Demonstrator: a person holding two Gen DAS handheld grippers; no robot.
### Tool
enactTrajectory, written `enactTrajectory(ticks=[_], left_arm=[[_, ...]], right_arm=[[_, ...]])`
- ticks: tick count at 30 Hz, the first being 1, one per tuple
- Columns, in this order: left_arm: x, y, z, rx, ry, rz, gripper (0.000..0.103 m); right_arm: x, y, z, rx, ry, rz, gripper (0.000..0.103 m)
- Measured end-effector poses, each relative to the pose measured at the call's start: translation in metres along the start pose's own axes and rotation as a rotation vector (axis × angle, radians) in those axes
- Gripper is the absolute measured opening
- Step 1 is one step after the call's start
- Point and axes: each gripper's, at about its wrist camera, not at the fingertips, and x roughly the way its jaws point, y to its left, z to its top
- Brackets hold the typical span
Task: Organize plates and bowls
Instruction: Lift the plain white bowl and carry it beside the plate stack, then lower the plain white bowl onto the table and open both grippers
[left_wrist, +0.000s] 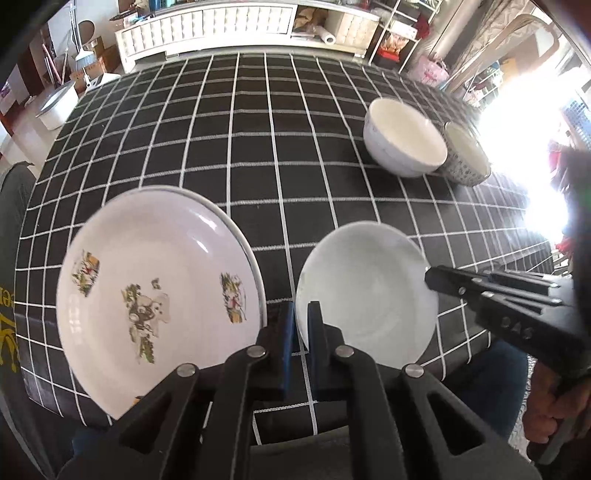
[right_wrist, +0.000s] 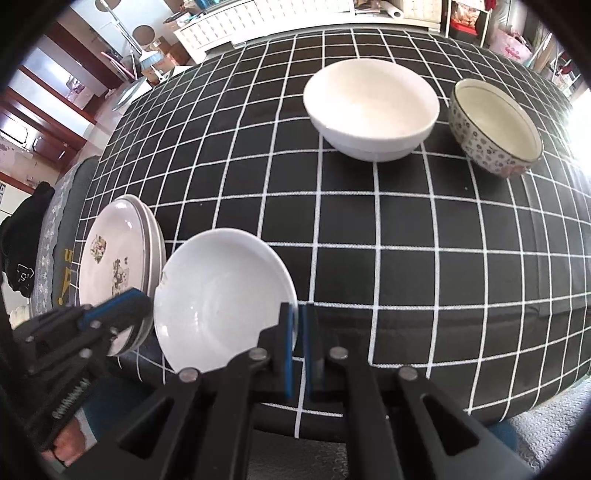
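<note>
A plain white plate (left_wrist: 369, 291) sits near the table's front edge, also in the right wrist view (right_wrist: 221, 295). My left gripper (left_wrist: 301, 314) is shut on its left rim. My right gripper (right_wrist: 298, 317) is shut on its right rim; it shows at the right in the left wrist view (left_wrist: 430, 278). A stack of plates with a printed top plate (left_wrist: 155, 295) lies just left of it, seen too in the right wrist view (right_wrist: 114, 266). A plain white bowl (left_wrist: 404, 138) and a patterned bowl (left_wrist: 467, 155) stand at the far right, side by side.
The table wears a black cloth with a white grid (left_wrist: 258, 147). A white cabinet (left_wrist: 207, 26) stands beyond the far edge. The white bowl (right_wrist: 369, 107) and patterned bowl (right_wrist: 495, 125) are ahead of my right gripper.
</note>
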Motion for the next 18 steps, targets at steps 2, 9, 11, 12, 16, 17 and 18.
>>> enactTrajectory(ticks=[2,9,11,12,16,17,18], left_arm=[[-0.007,0.001,0.002,0.001,-0.013,0.001,0.006],[-0.032,0.002,0.009,0.009,-0.064,-0.003,0.006],[-0.038,-0.001,0.013,0.013,-0.077,-0.009,0.006],[-0.043,-0.003,0.014,0.023,-0.090,-0.009,0.006],[-0.061,-0.014,0.022,0.057,-0.139,-0.003,0.006],[-0.065,-0.017,0.024,0.064,-0.150,-0.004,0.006],[-0.072,-0.020,0.028,0.071,-0.165,-0.009,0.006]], right_arm=[[-0.005,0.001,0.001,-0.001,-0.013,0.000,0.008],[-0.040,0.003,0.008,-0.021,-0.096,-0.012,0.008],[-0.052,0.004,0.012,-0.029,-0.128,-0.011,0.008],[-0.058,0.004,0.013,-0.033,-0.141,-0.010,0.008],[-0.082,0.006,0.022,-0.061,-0.187,0.025,0.008],[-0.087,0.006,0.025,-0.068,-0.196,0.038,0.008],[-0.095,0.006,0.028,-0.071,-0.211,0.032,0.008]])
